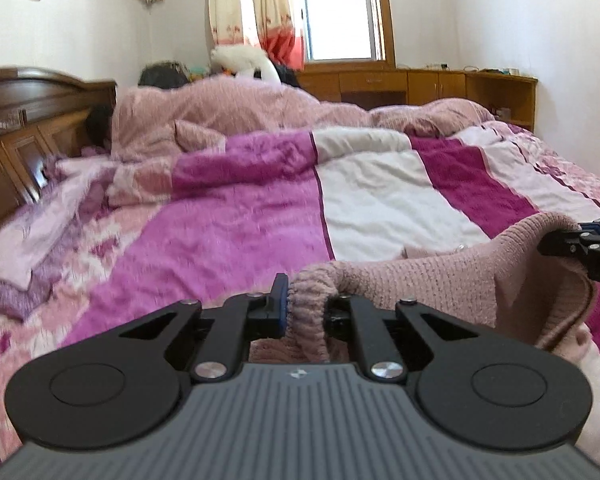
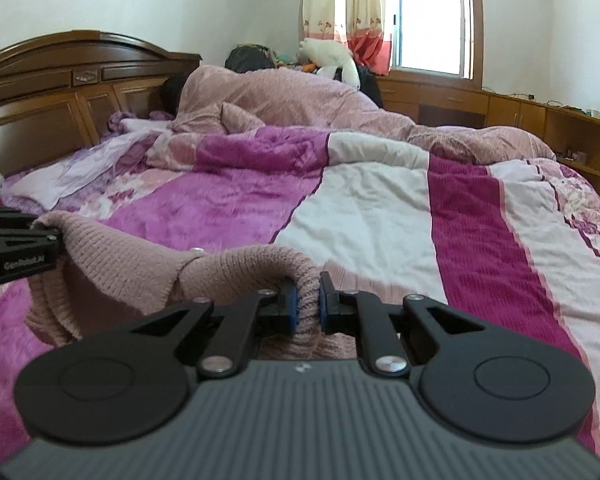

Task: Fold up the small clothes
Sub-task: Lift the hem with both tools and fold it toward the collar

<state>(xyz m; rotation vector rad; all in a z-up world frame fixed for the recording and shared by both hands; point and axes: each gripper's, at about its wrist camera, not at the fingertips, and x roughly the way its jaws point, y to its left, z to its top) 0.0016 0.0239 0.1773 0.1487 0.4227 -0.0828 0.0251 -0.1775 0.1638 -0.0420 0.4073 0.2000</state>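
A small pink knitted sweater (image 1: pixel 440 280) hangs stretched between my two grippers, just above the striped bedspread (image 1: pixel 240 232). My left gripper (image 1: pixel 306 308) is shut on a ribbed edge of it. My right gripper (image 2: pixel 308 304) is shut on another ribbed edge of the sweater (image 2: pixel 148 268). In the left wrist view the right gripper (image 1: pixel 560 246) shows at the right edge, gripping the knit. In the right wrist view the left gripper (image 2: pixel 48 236) shows at the left edge, also on the knit. The lower part of the sweater is hidden behind the gripper bodies.
The bedspread (image 2: pixel 380 220) has magenta, white and floral stripes. A bunched pink quilt (image 1: pixel 240 116) lies across the far side. A wooden headboard (image 2: pixel 68 80) stands at the left. A low wooden cabinet (image 2: pixel 540 120) runs under the window (image 1: pixel 336 8).
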